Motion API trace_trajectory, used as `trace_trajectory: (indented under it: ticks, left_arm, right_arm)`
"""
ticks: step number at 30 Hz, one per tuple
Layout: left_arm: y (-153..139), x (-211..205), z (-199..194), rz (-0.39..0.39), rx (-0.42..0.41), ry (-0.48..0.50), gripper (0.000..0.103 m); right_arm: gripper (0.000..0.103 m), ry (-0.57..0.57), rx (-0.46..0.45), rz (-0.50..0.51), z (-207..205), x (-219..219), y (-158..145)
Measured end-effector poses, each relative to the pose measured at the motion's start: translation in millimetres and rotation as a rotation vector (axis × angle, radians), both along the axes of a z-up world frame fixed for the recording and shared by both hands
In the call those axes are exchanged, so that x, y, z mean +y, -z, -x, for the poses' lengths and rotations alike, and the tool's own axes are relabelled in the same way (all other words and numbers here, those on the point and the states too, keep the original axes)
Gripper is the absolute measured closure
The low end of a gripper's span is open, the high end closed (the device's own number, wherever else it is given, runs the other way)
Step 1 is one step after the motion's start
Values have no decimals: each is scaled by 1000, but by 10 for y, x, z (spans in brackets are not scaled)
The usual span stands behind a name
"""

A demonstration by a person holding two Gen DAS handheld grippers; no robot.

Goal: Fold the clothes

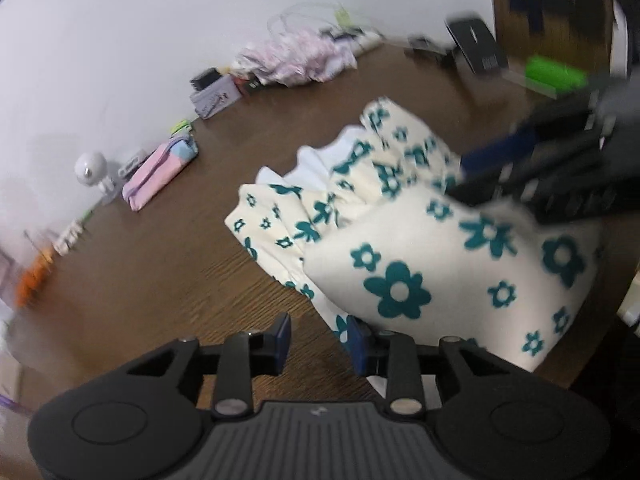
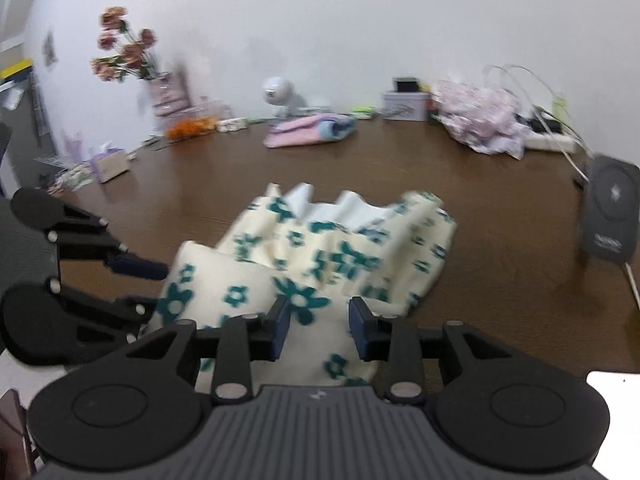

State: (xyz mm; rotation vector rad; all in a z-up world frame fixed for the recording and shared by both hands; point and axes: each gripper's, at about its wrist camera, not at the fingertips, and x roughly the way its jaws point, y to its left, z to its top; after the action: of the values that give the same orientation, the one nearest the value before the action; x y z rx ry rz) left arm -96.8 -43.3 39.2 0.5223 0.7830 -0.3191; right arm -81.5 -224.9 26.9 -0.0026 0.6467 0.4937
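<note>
A cream garment with teal flowers (image 1: 400,248) lies folded and bunched on the brown table (image 1: 160,280); its white lining shows at the far edge. My left gripper (image 1: 320,342) is open at the garment's near left corner, with bare table between its fingers and the right pad beside the cloth edge. In the right wrist view it reaches in from the left (image 2: 158,286). My right gripper (image 2: 318,328) stands open over the garment (image 2: 320,256); cloth lies in the gap and the pads do not press on it. The left wrist view shows it over the garment's right side (image 1: 464,178).
Along the wall stand a pink and blue pouch (image 2: 308,130), a small white camera (image 2: 276,90), a crumpled pink floral cloth (image 2: 480,120), a tin box (image 2: 404,106), a vase of flowers (image 2: 164,92) and a tissue box (image 2: 108,164). A black device (image 2: 610,216) with a cable sits at the right.
</note>
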Motion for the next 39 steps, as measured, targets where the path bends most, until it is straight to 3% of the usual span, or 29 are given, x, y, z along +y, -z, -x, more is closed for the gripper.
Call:
trace_trajectory:
  ticks: [5,9,12,15,18,19,22,24,28,31,33,35,39]
  left_arm:
    - [-163,-37,218,107,-60,69,74]
    - [-357,47,367,236,-87,165,73]
    - [-487,68,314,335,-89,174,66]
    - [-369,-14,46,386,-10,151,67]
    - [-112,-81,-207,347,62,90,84]
    - [-26,-83,-277,336,79,72,84]
    - [100,41,-375,407,104,74,84]
    - [119,76,-398,426,113,82,83]
    - [193,236,-478,523,171,77,83]
    - [128,421,-446,569,170,32,85]
    - [2,535,-257,529,92,5,79]
    - [-120,541,86,399,-34,61,65]
    - [-181,442,826,207,-191,281,55]
  right_arm:
    - [71,33,32,51,-81,111,136]
    - [71,25,43,95,-5,44,159]
    - [70,-2,42,103,60,42,129]
    - [70,-5,41,79,29,25,17]
    - [70,-20,21,-5,30,-51,-133]
    - [70,-48,25,-17,26,-41,-130]
    - [70,-56,47,24,-37,35,30]
    - [60,-13,55,41,-98,22,89]
    - [61,-34,41,-42,-191,-51,-66]
    - [63,-93,89,-53,-316,73,42]
    - [62,-87,106,-51,-337,116,105]
    - [62,-97,111,-29,-318,150,101]
    - [61,-151,148,-13,-324,160,105]
